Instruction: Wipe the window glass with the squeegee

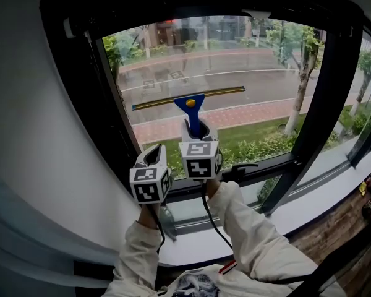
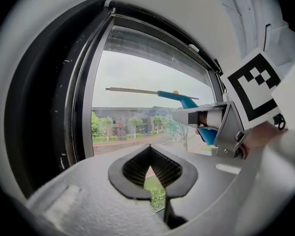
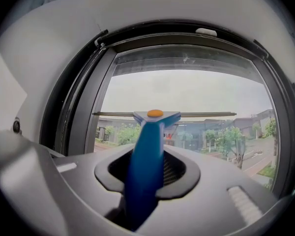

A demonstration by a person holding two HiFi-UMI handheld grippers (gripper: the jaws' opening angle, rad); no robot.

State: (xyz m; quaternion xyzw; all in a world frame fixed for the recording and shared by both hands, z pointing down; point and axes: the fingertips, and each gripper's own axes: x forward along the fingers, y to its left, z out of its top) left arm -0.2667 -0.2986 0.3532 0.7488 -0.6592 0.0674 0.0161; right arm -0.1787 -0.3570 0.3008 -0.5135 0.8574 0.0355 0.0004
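Note:
A blue squeegee (image 1: 193,113) with an orange button and a long thin blade (image 1: 188,98) lies against the window glass (image 1: 235,60). My right gripper (image 1: 196,135) is shut on its blue handle (image 3: 146,166), and the blade (image 3: 201,114) runs level across the pane. The squeegee (image 2: 179,98) also shows in the left gripper view, held off to the right. My left gripper (image 1: 153,156) hangs just left of the right one, below the blade, shut with nothing between its jaws (image 2: 150,173).
A black window frame (image 1: 80,73) borders the pane on the left, and a black mullion (image 1: 321,98) on the right. A black latch handle (image 1: 238,167) sits on the lower frame. The white sill (image 1: 297,212) runs below. A person's white sleeves (image 1: 253,240) reach up.

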